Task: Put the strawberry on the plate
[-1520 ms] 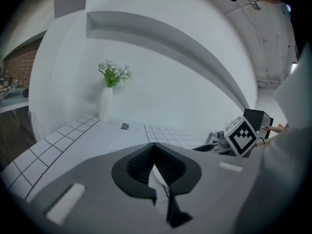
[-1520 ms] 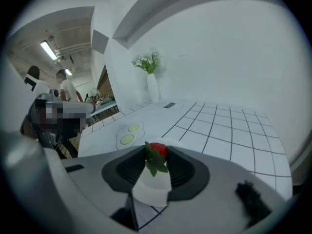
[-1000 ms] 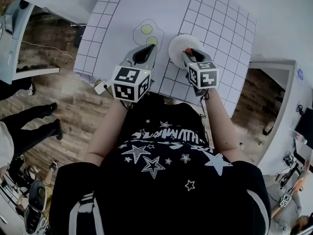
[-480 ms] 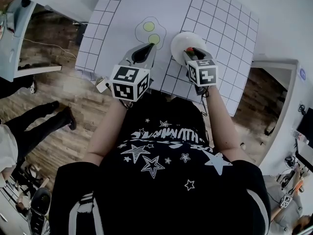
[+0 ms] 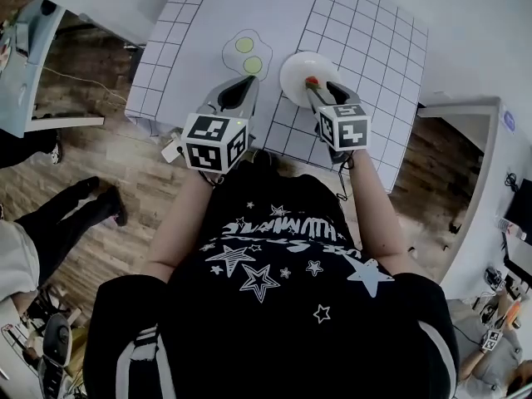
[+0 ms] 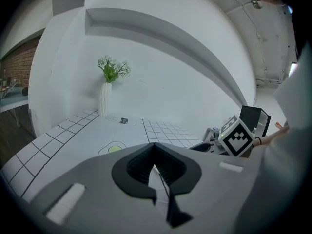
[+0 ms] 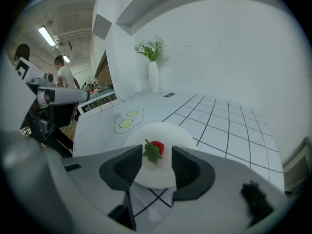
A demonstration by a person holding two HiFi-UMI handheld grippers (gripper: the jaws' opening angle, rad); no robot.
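Observation:
A red strawberry (image 7: 156, 149) with a green leafy cap lies on the white plate (image 7: 163, 129), near its middle. My right gripper (image 7: 156, 155) is open. Its jaws have just been opening and stand either side of the berry, with the pads clear of it. In the head view the strawberry (image 5: 312, 81) sits on the plate (image 5: 293, 66) just ahead of the right gripper (image 5: 320, 90). My left gripper (image 5: 248, 80) hovers to the left of the plate, over the table. The left gripper (image 6: 155, 145) has its tips together and nothing between them.
A printed fried-egg picture (image 5: 245, 52) lies left of the plate on the white gridded table (image 5: 366, 48). A white vase of flowers (image 7: 154, 74) stands at the far edge by the wall. Someone's legs (image 5: 79, 214) are on the wooden floor to the left.
The right gripper's jaws have spread apart and let go of the strawberry, which now rests on the plate. The left gripper has kept its place.

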